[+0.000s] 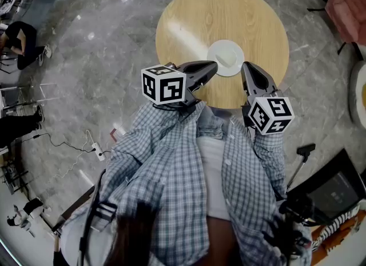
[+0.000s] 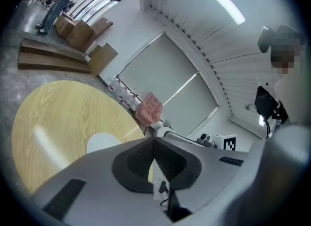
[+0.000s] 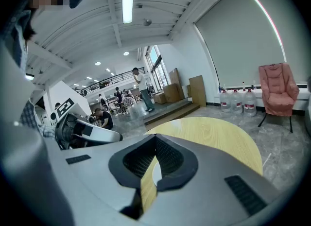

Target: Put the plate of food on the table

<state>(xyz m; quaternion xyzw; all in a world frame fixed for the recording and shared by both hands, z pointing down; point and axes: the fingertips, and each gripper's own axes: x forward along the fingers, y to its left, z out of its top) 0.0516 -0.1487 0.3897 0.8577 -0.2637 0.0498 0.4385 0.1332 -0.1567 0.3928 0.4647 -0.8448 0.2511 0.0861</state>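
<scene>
A white plate (image 1: 218, 65) with a small pale portion of food (image 1: 227, 58) rests on the near side of a round wooden table (image 1: 229, 13). My left gripper (image 1: 214, 64) is held at chest height with its tip over the plate's left rim, jaws shut and empty. On the plate's right, my right gripper (image 1: 246, 66) is also shut and holds nothing. The left gripper view shows the plate (image 2: 99, 142) on the table (image 2: 58, 118) beyond the shut left gripper (image 2: 154, 140). The right gripper view shows the table (image 3: 214, 132) past the shut right gripper (image 3: 156, 136).
A pink armchair (image 1: 349, 7) stands at the far right, with water bottles (image 3: 236, 98) beside it. A power strip with cable (image 1: 97, 153) lies on the marble floor at left. Black equipment on a stand (image 1: 331, 187) is at my right. People sit farther left (image 1: 20, 42).
</scene>
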